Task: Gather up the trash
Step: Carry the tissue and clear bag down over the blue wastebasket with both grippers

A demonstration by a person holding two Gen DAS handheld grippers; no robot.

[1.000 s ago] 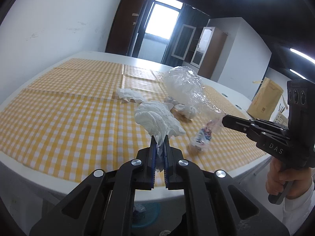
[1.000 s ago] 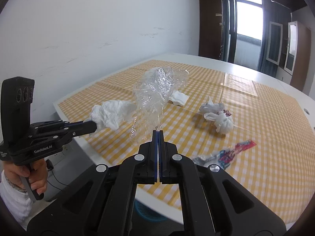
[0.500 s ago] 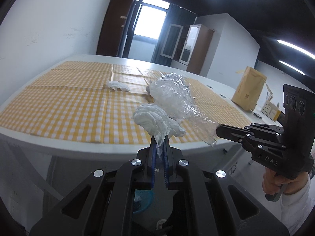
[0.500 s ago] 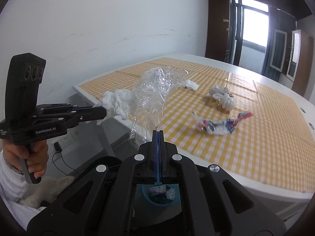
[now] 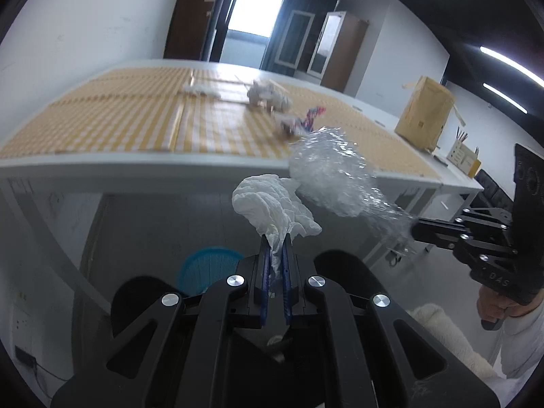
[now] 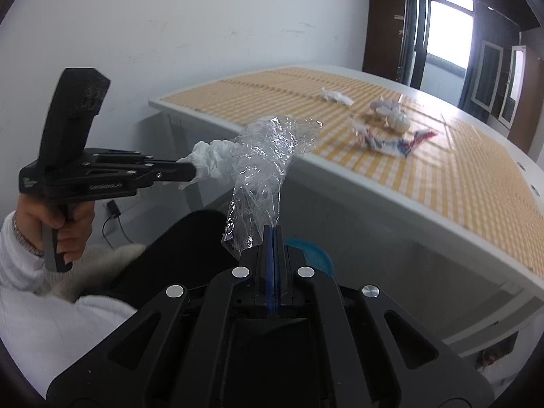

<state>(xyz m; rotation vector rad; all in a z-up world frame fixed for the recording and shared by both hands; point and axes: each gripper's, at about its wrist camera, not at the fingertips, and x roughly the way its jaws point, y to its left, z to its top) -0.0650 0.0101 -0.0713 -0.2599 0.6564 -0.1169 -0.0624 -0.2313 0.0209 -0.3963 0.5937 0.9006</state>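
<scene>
I see blown-out daylight from window (image 5: 253, 6) behind table (image 5: 102, 156); ceiling strips (image 5: 503, 64) glare right of it. Tabletop motion-blurred, near parts sharp. Fisheye bends, darkens edges.

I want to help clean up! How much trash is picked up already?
Nothing visibly binned yet. In hand: left tongs grip a white tissue, right tongs grip clear plastic wrap, near the blue bin. Left on the table: crumpled tissues and a colourful wrapper.

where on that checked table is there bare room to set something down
Bare checked cloth lies between the colourful wrapper and the near edge, and along the wall-side end. It is crowded mid-table, around the white tissue and crumpled wads.
</scene>
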